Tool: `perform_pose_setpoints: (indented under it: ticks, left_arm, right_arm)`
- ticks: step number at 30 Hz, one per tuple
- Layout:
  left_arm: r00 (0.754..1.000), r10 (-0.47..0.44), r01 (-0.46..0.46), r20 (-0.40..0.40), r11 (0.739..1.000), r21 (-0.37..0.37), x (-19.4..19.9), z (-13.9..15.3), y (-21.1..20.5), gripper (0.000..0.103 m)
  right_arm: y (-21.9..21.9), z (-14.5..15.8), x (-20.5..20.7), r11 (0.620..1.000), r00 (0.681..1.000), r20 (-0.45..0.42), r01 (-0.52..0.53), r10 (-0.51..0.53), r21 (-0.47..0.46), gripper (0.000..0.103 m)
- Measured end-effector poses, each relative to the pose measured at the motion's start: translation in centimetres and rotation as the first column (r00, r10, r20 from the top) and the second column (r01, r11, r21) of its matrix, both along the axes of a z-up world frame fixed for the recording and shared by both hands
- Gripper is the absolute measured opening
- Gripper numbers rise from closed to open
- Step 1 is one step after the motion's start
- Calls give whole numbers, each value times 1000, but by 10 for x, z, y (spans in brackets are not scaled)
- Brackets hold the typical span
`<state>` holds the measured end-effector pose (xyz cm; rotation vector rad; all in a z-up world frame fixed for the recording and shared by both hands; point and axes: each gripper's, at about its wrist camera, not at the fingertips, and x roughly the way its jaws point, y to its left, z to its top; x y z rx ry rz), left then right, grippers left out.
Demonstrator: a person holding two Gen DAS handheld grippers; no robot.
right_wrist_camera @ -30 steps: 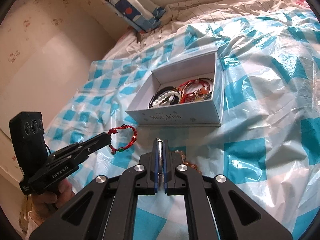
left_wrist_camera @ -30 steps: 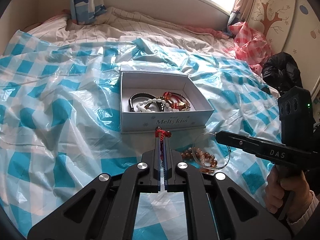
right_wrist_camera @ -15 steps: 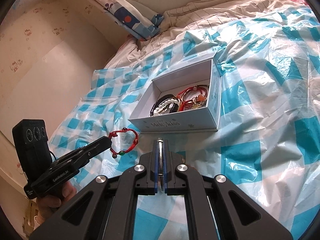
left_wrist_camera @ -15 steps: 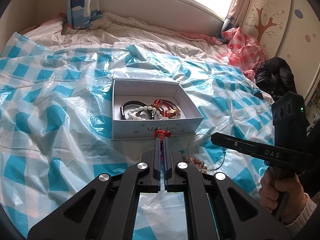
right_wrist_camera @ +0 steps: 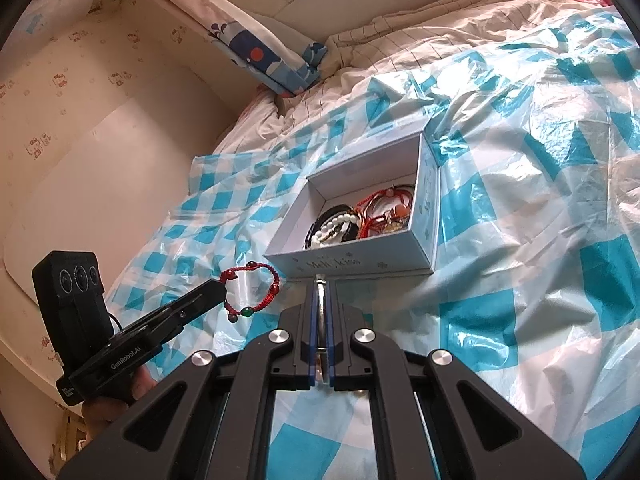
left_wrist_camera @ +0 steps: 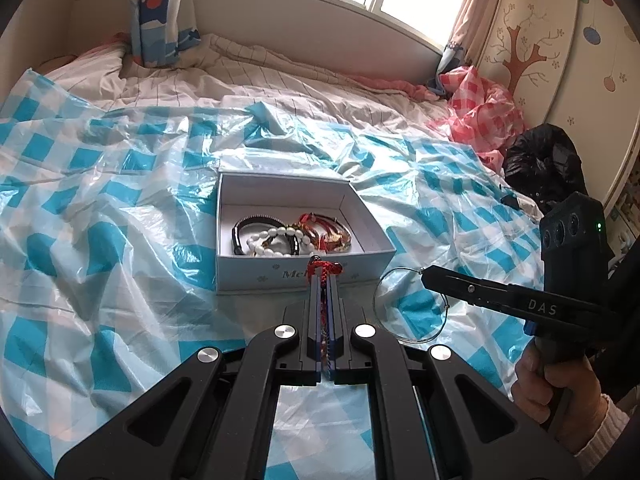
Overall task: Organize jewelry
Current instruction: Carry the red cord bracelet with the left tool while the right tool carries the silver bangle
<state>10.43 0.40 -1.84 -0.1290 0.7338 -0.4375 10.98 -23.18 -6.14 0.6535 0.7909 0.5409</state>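
Nearest, the left gripper is closed on a red cord bracelet, which hangs free off its tip just short of the box. Beside it, the right gripper pinches a thin silver hoop, also clear of the checked plastic sheet. Each piece probably goes over the near wall and above the bare patch of floor before the fingers part (the hoop is springy and could catch the rim). Further in, black, white-beaded and red bracelets already crowd the box's near half.
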Motion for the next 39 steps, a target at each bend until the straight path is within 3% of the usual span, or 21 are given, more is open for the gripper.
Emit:
perform_pose_setpoints:
  ticks: [39]
  left_arm:
    - [997,77,-75,21,993,-90,53,-7,-6,2]
  right_arm:
    - [-7,12,45,996,994,73,83,-86,42,5]
